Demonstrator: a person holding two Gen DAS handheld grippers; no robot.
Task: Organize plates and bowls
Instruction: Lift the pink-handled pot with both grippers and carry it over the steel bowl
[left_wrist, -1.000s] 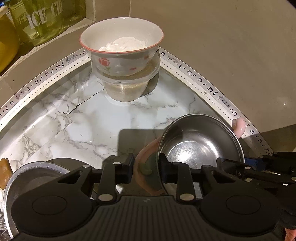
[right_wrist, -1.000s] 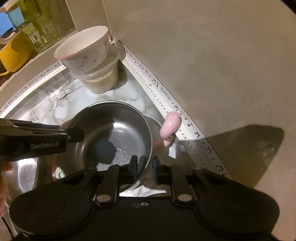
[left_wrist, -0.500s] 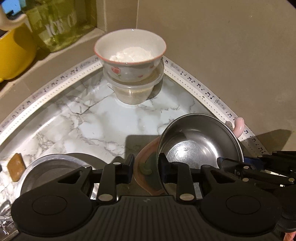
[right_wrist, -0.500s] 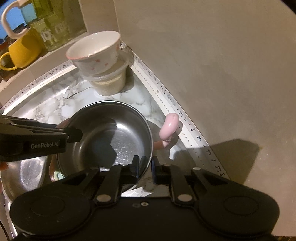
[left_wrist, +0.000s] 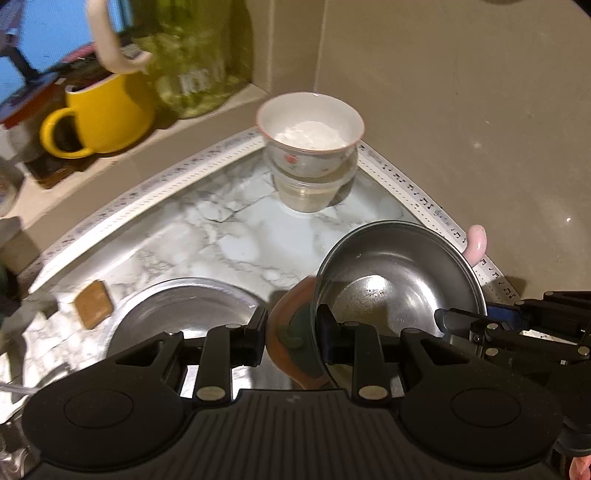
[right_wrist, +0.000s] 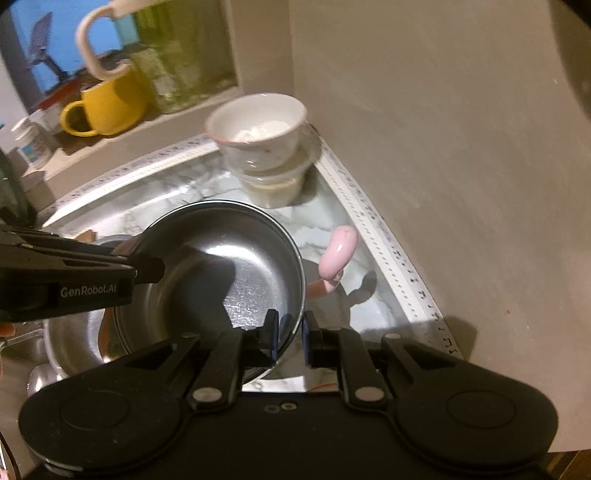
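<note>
A steel bowl (left_wrist: 399, 291) (right_wrist: 221, 266) hangs tilted above the marble counter (left_wrist: 207, 236), with a brown ceramic bowl (left_wrist: 288, 325) against its outer side. My left gripper (left_wrist: 291, 332) is shut across both walls, one finger outside the brown bowl and one inside the steel bowl. It enters the right wrist view from the left (right_wrist: 147, 266). My right gripper (right_wrist: 290, 334) is shut on the steel bowl's near rim. A white flowered bowl (left_wrist: 310, 136) (right_wrist: 258, 129) sits on a clear tub (left_wrist: 310, 188) in the far corner.
A steel plate (left_wrist: 184, 314) (right_wrist: 74, 343) lies on the counter under the held bowls. A pink handle (left_wrist: 476, 240) (right_wrist: 338, 251) sticks up by the right wall. On the ledge stand a yellow mug (left_wrist: 107, 110) and a green jar (left_wrist: 199, 66). A small brown pad (left_wrist: 92, 304) lies at left.
Both grippers have risen and drawn back with the bowls still clamped. The corner stack looks smaller, and the ledge with the yellow mug and jar has come into view.
</note>
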